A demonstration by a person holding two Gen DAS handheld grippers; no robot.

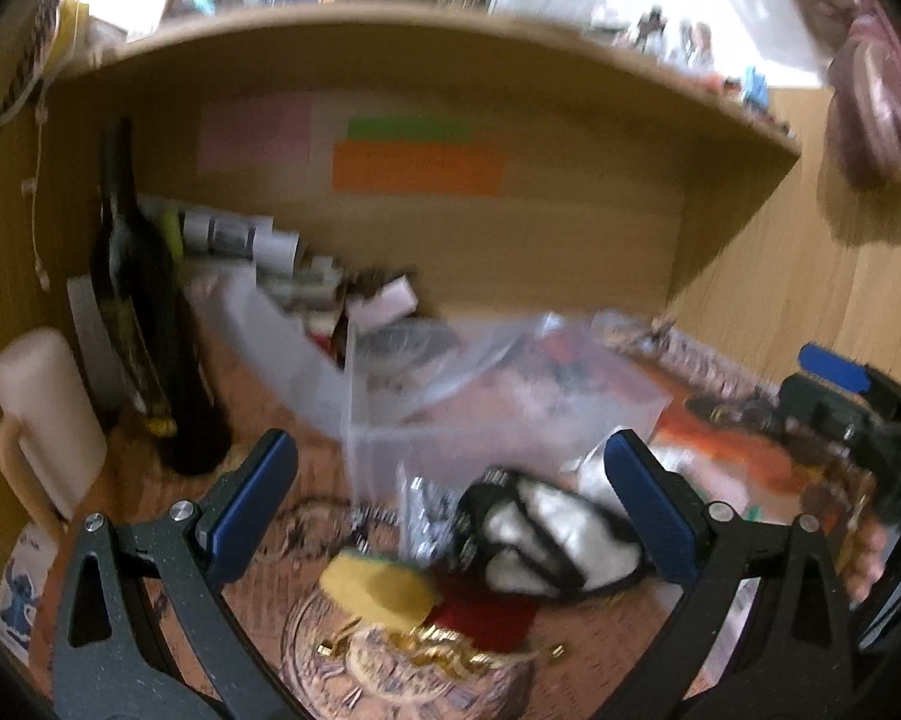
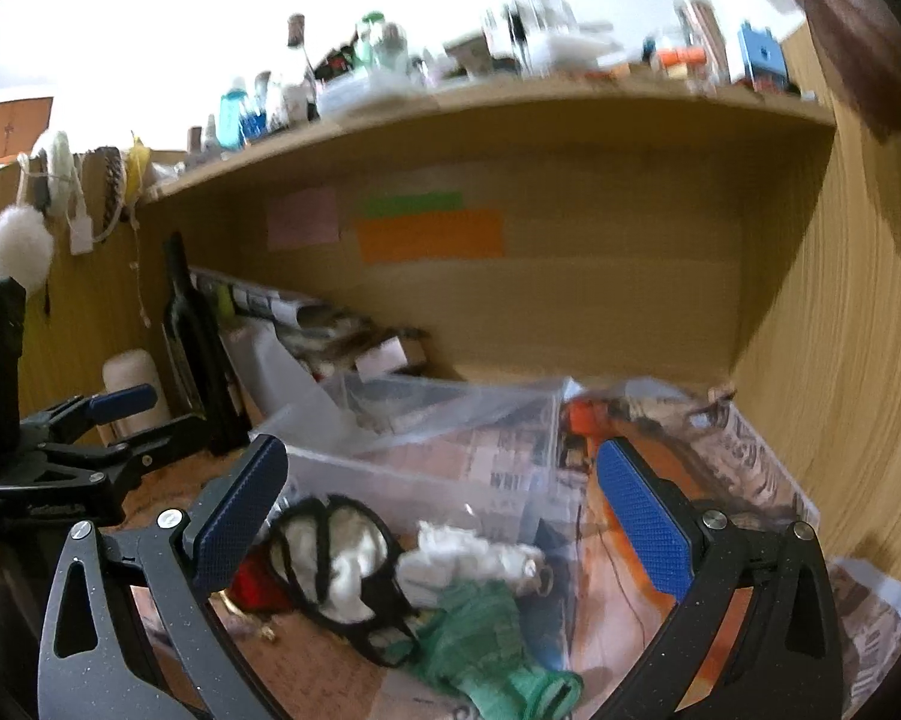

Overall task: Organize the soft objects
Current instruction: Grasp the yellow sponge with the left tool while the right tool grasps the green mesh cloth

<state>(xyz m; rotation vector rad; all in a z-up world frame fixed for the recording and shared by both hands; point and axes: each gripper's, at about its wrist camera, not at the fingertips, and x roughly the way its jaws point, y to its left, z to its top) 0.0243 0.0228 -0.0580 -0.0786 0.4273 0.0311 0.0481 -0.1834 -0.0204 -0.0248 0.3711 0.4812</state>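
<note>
White fabric trimmed in black, the soft pouch [image 2: 336, 564] lies crumpled on the desk [image 2: 168, 492] in front of the clear plastic bin [image 2: 426, 474], just beside a green knit piece [image 2: 486, 636] and a white fluffy bundle [image 2: 474, 558]. I judge it light, limp and easily snagged, so I'd pinch a bunched fold at its middle, not the thin black edging. Both the right gripper [image 2: 438, 516] and the left gripper [image 1: 450, 504] hang released, jaws spread wide, holding nothing.

1. My pads [image 2: 642, 525] look rough, blue, rubbery.
2. The bin [image 2: 426, 468] is clear, smooth plastic.
3. The bottle [image 1: 132, 312] is dark, glossy glass.
4. The shelf [image 2: 510, 120] is matt wood.
5. The green cloth [image 2: 486, 642] looks soft.
</note>
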